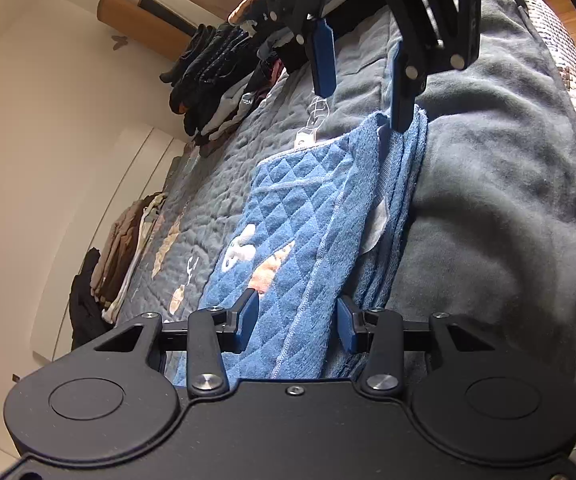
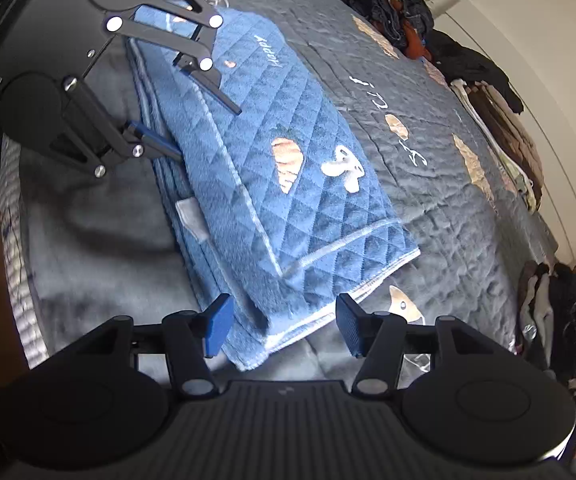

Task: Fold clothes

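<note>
Both my grippers are spread wide — left gripper (image 1: 298, 326) and right gripper (image 2: 283, 326) straddle opposite ends of the folded blue towel (image 2: 288, 184). Nothing's pinched — it just lies on the grey bedspread (image 2: 448, 208).

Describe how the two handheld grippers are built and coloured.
Both the left gripper and the right gripper are matte black with round bosses, silver screws and hinged linkage arms. Their fingers carry flat blue pads. No cables or sleeves show.
</note>
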A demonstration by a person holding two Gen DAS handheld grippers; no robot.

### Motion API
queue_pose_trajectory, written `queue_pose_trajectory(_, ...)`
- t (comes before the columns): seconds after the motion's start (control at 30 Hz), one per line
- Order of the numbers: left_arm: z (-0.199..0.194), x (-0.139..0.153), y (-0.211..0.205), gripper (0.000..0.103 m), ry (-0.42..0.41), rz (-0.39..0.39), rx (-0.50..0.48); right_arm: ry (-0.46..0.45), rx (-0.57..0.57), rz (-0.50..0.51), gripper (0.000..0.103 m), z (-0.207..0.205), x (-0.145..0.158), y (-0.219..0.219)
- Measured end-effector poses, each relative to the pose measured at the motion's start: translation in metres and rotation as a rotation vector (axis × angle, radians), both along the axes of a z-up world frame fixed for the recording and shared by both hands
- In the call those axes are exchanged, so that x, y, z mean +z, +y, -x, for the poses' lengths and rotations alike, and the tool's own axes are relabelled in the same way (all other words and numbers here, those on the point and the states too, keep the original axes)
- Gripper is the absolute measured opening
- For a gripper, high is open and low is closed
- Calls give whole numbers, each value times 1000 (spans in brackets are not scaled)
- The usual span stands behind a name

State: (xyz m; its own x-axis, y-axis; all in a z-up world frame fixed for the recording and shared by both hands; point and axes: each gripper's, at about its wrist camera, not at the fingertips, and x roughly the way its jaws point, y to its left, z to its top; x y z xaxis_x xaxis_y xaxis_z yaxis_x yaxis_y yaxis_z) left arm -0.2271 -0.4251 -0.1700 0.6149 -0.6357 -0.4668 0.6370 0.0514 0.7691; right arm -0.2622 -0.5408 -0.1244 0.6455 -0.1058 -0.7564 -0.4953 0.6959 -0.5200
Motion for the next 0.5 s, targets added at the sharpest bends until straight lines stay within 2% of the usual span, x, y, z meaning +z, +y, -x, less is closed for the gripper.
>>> queue_pose_trajectory(0.27,-2,1,1,42,29,6,17,16,102,144,56,1,-16,6)
queue_pose_trajectory(0.5,-3,4,3,42,49,11,27,9,247,287,54,2,-33,16)
